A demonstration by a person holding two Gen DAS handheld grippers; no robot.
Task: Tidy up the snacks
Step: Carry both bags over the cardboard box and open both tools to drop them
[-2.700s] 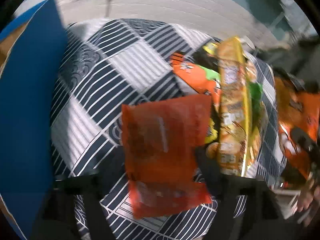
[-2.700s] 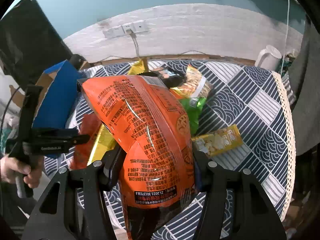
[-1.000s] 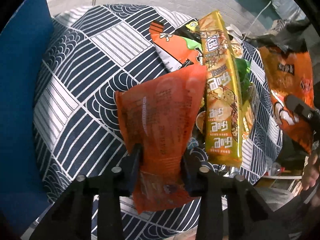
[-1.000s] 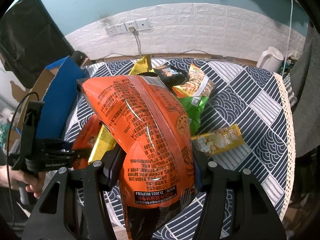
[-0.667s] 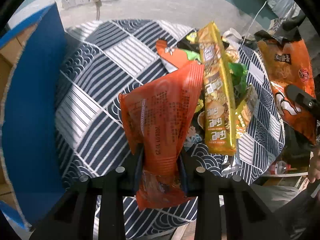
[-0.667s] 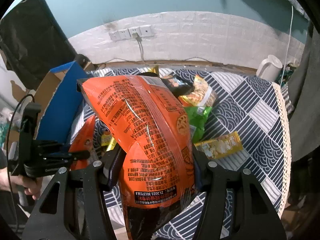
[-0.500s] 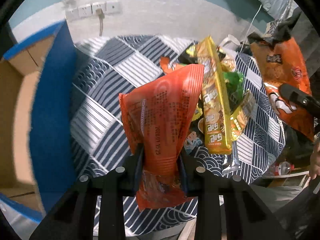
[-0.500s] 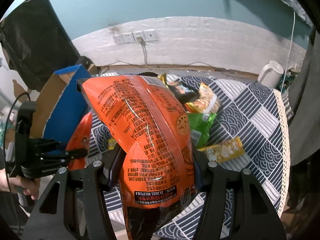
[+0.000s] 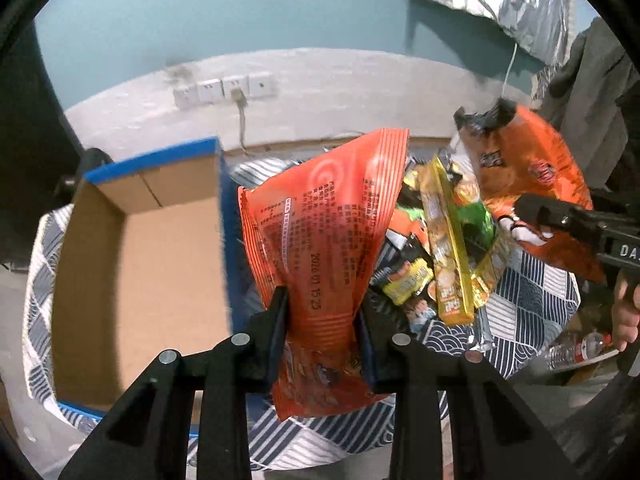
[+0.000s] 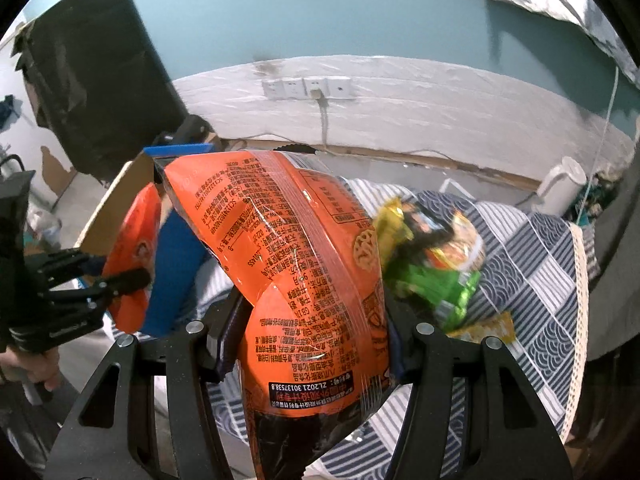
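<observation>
Carrying two snack packets toward the open blue-sided cardboard box [image 9: 132,264], taken here as the landmark for every position.

Left gripper [image 9: 320,312]: clamped on the lower part of the flat red-orange foil packet [image 9: 328,216], printed back toward the camera, top edge standing up. Packet hangs just beside the box's near blue wall, on the side of the snack pile, not yet over the brown floor of the box. Right gripper [image 10: 312,328]: closed around the waist of the large puffy orange crisp bag [image 10: 288,256], held farther from the box than the first packet, above the blue-and-white patterned tablecloth [image 10: 536,280].

Likely step: transfer of the held packets into the box. For a clean result:
- Clear the blue wall fully before lowering; bring the flat packet over the bare cardboard floor first.
- Keep the grip firm until the packet's lower end meets the floor, then release; a foil packet pinched low tends to flop sideways.
- Lay it along a wall, leaving room for the bulkier bag.
- Squeeze the puffy bag no harder; air-filled film can burst or slip.
- Enter the box one gripper at a time to avoid a clash over the opening.

Remaining pile of mixed yellow and green snack packets [image 9: 448,240] lies on the cloth, well apart from the box opening, still to be sorted.
</observation>
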